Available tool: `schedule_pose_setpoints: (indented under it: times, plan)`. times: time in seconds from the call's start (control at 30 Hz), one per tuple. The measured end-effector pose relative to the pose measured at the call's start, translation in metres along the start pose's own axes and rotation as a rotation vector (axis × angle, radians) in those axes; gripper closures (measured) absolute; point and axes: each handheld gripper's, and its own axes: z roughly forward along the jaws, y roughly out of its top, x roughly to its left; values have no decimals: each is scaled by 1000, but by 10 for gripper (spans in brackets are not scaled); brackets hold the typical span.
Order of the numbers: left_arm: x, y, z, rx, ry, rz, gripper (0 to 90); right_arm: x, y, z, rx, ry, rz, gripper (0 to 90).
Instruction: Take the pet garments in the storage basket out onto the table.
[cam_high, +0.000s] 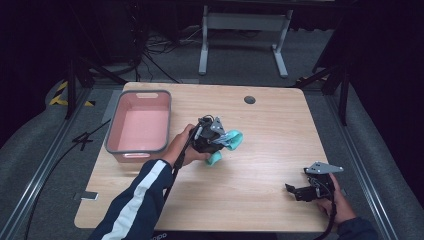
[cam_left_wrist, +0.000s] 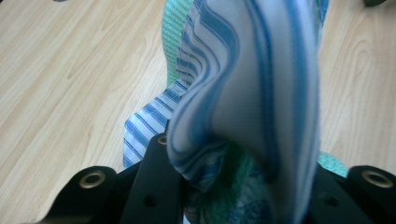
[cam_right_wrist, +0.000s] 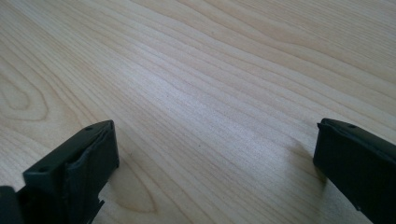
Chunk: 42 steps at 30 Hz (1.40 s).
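A bunched cloth (cam_left_wrist: 243, 93), blue-and-white striped with a teal green part, hangs from my left gripper (cam_left_wrist: 233, 186), whose jaws are shut on it. In the high view the left gripper (cam_high: 220, 142) is held over the middle of the wooden table (cam_high: 260, 190), and the teal cloth (cam_high: 231, 140) droops from it down to the tabletop. My right gripper (cam_high: 296, 192) rests low near the table's front right corner. Its black fingers (cam_right_wrist: 74, 172) stand wide apart over bare wood with nothing between them.
A pink basin with a grey rim (cam_high: 116, 131) sits on the left part of the table, beside the left hand. A dark round grommet (cam_high: 249, 99) marks the table's far edge. Metal desk legs and cables lie on the floor beyond.
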Motion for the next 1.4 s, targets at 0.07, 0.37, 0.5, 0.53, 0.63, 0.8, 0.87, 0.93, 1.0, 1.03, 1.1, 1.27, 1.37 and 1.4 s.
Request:
schedule_pose_setpoints:
  times: [0.07, 0.37, 0.5, 0.53, 0.63, 0.8, 0.87, 0.93, 1.0, 1.03, 1.1, 1.27, 1.37, 1.4]
  plan:
    - [0, -1, 6, 12, -5, -7, 757, 0, 0, 0, 0, 0, 1, 4]
    - [1, -7, 32, 65, -2, -24, 742, 0, 0, 0, -1, 0, 1, 5]
    - [-1, -8, 41, 79, -12, -40, 724, 0, 0, 0, 0, 0, 0, 4]
    - [-2, -8, 43, 82, -13, -35, 714, 0, 0, 0, -1, 0, 1, 4]
    - [-6, -7, 51, 95, -21, -30, 695, 0, 0, 0, 0, 0, 0, 5]
    - [-11, -8, 62, 106, -47, -33, 648, 0, 0, 0, 0, 0, 0, 5]
    - [-12, -8, 65, 111, -54, -30, 628, 0, 0, 0, 0, 0, 0, 5]
    - [-14, -8, 68, 121, -56, -38, 590, 0, 0, 0, -1, 0, 0, 4]
    - [-15, -8, 70, 119, -58, -41, 564, 0, 0, 0, -1, 0, 0, 5]
    - [-15, -8, 70, 122, -54, -38, 549, 0, 0, 0, -1, 0, 0, 5]
    - [-15, -8, 70, 125, -53, -42, 496, 0, 0, 0, -1, 0, 1, 4]
    - [-12, -9, 69, 114, -55, -69, 408, 0, 0, 0, -1, 0, 1, 5]
    - [-11, -10, 67, 97, -47, -93, 312, 0, 0, 0, 0, 0, 1, 5]
    - [-11, -10, 67, 97, -47, -93, 288, 0, 0, 0, 0, 0, 1, 5]
